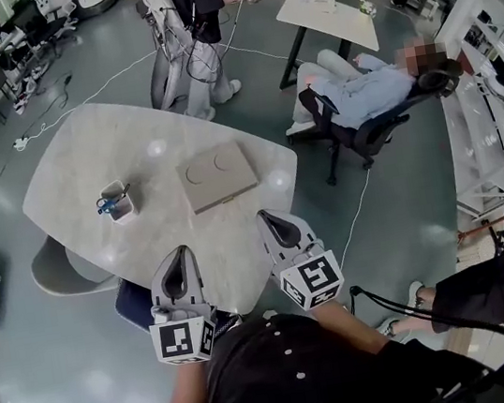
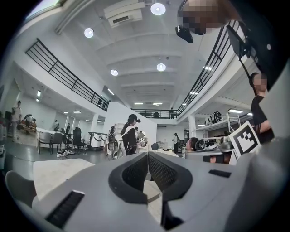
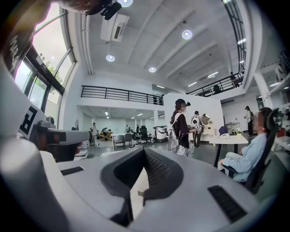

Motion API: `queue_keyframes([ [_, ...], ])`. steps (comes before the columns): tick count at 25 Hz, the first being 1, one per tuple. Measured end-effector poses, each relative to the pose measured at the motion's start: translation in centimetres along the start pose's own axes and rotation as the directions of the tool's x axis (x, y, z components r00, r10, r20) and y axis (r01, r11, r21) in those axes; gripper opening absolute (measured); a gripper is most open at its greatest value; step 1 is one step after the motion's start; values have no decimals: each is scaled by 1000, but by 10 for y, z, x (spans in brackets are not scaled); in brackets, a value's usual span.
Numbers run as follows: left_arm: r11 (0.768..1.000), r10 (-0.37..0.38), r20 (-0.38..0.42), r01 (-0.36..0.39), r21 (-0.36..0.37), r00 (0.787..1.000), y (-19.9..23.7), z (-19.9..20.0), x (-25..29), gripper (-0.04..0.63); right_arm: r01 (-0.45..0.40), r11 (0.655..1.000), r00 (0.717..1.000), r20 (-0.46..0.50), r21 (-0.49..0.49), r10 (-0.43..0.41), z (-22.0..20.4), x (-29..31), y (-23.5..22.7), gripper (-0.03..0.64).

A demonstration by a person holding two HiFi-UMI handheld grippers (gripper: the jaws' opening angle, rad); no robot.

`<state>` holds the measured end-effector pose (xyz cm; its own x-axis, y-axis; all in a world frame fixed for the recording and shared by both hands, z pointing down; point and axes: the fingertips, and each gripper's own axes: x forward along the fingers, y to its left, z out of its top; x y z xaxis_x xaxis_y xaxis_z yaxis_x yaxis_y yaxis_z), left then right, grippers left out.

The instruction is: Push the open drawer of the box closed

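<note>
Over the near edge of the table (image 1: 76,167), left gripper (image 1: 183,254) and right gripper (image 1: 267,217) are both pinched tight together, holding nothing, well short of the box (image 1: 218,176)

R gripper (image 3: 144,152) jaws pressed tight together, nothing btwn them. It's aimed out across a big open room w/ a balcony railing (image 3: 120,95) up top. Person in black top (image 3: 181,129) standing mid-room, person in light blue (image 3: 247,158) sat on the right by a white table (image 3: 232,139). Windows (image 3: 41,77) on the left.
</note>
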<state>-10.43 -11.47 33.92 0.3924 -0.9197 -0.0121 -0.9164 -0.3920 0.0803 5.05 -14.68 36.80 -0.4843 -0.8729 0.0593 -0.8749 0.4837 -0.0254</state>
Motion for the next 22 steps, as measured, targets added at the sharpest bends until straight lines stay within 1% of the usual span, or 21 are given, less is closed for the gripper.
queue_keyframes([
  [11,1000,2,1,-2,7,1000,3,-2,-2,17,-20,1000,1000,11,-7,20,4,8,11,-3],
  [22,1000,29,-9,-29,-2,1000,7,-8,-6,17,-32,999,999,0,-4,32,3,8,14,-3],
])
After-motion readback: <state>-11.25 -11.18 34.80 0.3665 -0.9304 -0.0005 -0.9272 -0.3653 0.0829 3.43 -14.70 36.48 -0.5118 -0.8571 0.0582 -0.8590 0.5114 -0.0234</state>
